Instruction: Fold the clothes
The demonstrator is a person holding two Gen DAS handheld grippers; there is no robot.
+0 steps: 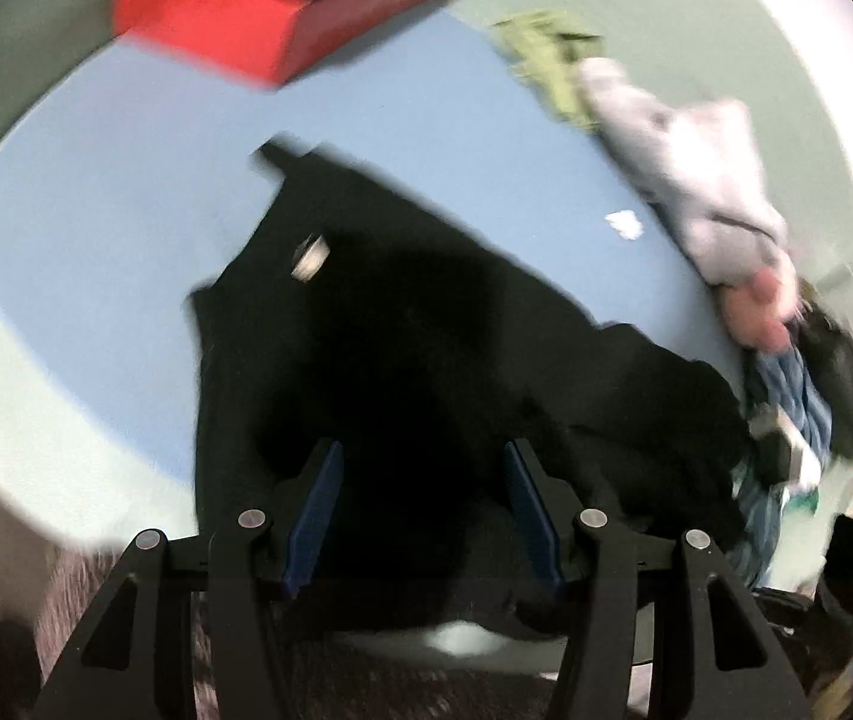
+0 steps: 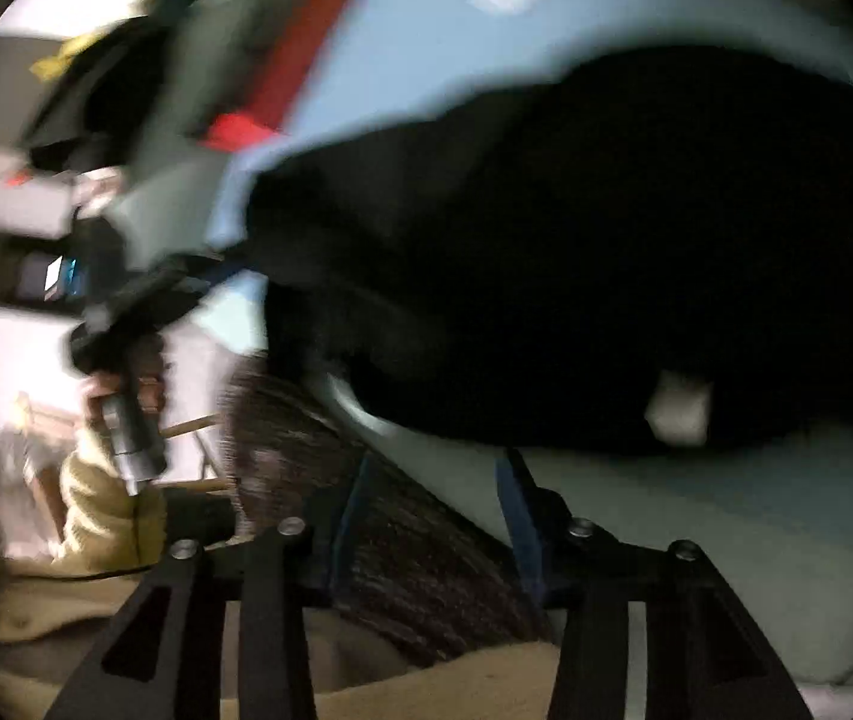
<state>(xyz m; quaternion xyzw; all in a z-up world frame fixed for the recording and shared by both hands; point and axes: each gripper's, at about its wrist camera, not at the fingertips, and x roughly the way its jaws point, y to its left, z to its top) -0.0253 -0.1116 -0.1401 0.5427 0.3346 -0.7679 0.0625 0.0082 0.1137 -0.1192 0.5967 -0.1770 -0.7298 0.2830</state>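
Left wrist: black garment [image 1: 426, 324] on blue table [image 1: 126, 192].

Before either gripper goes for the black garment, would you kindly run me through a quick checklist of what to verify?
1. Left gripper jaws open: ok, nothing between them.
2. Right gripper jaws open: ok, empty.
3. Black garment lying on the blue mat: ok.
4. Garment spread flat: not ok, its near edge looks bunched.
5. Mat around it free of the grey garment: ok, it lies apart at the edge.
6. Sharp view for aiming: not ok, both views are motion-blurred.
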